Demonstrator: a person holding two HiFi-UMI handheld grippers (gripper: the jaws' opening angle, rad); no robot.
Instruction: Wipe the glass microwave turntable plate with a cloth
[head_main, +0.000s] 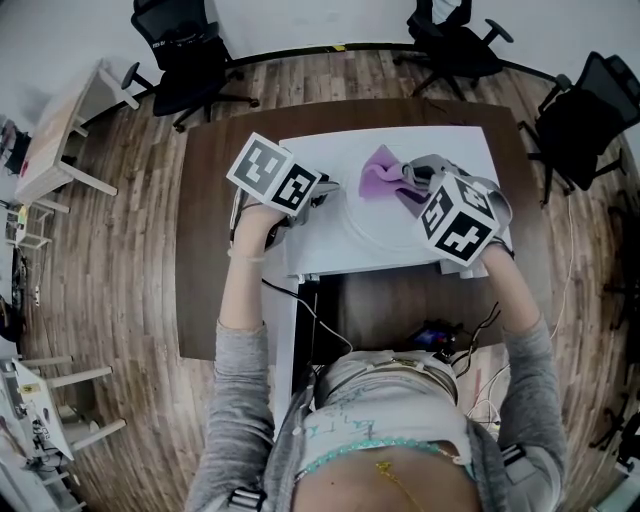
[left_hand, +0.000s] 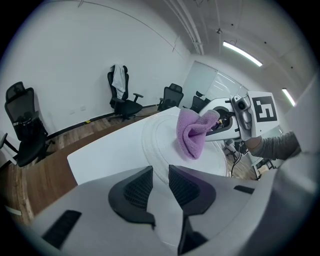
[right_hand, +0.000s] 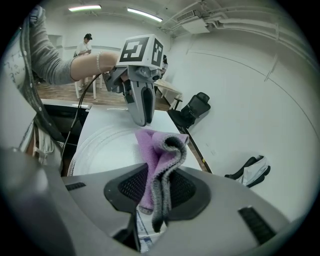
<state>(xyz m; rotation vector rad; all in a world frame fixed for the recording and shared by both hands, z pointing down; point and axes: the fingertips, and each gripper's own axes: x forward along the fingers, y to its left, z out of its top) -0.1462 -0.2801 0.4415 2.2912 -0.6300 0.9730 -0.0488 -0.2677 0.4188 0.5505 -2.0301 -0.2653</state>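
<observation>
Right gripper (right_hand: 157, 187) is pinching the purple cloth (right_hand: 156, 150) between its jaws, hanging it over the glass turntable plate (right_hand: 97, 147) lying flat just ahead and below, while left gripper (left_hand: 160, 182) is hovering open-jawed and empty at the plate's opposite rim.

**Faint glass, covered contacts**
The glass plate (head_main: 375, 228) barely stands out from the white counter (head_main: 310, 250), and its right side lies under the right hand-held gripper (right_hand: 159, 190). The body of the left hand-held gripper (left_hand: 160, 187) hides whether its tips touch the rim. How much cloth (right_hand: 160, 150) lies between the right jaws is unseen.
</observation>
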